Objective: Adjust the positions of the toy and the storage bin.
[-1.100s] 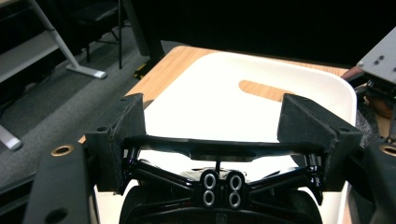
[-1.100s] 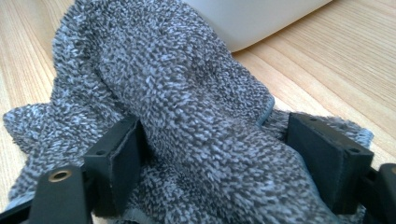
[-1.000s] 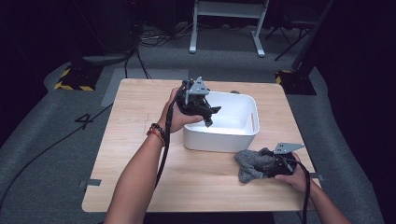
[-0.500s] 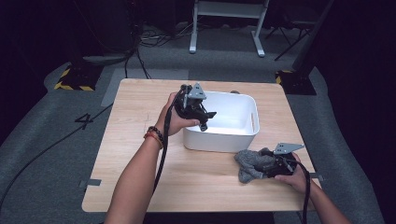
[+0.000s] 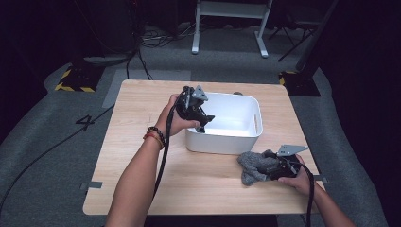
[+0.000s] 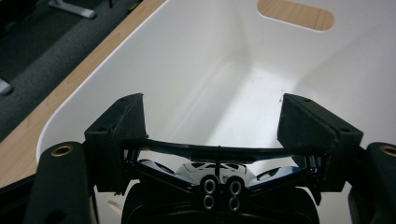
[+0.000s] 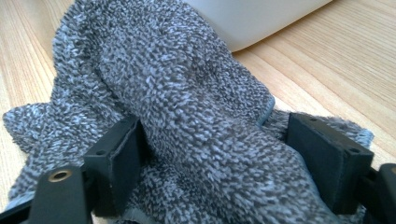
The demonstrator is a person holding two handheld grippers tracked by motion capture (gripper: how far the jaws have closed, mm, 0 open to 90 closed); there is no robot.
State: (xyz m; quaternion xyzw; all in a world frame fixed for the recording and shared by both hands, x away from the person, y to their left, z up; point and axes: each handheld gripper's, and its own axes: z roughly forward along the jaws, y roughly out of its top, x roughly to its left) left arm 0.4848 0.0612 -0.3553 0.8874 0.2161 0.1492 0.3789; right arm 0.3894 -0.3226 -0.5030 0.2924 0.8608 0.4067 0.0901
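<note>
While both hands hover over it, the light wood table point(image 5: 142, 165) sits on grey carpet point(image 5: 47, 179) in a dark room; a white metal frame point(image 5: 231, 19) stands behind, black cables point(image 5: 142, 42) trail across the floor, and a yellow-black striped block point(image 5: 75, 80) lies far left. Room's far side is too dark to read. Right forearm is cut off at the bottom edge.

Left gripper point(image 5: 204, 124) dips over the near-left rim of the white plastic bin point(image 5: 241, 142); jaws stand apart with nothing between them, bin's bare floor and handle cutout point(image 6: 295, 13) showing beyond. Left wrist wears a beaded bracelet point(image 5: 155, 135).

Right gripper point(image 5: 270, 166) lies low on the table with the grey terry cloth point(image 5: 255, 165) bunched between its wide-set jaws; pads point(image 7: 119, 154) flank the fold, but whether they actually pinch it can't be told. Cloth rests on the table just in front of the bin's near-right corner, and hides the jaw tips from the high view.
</note>
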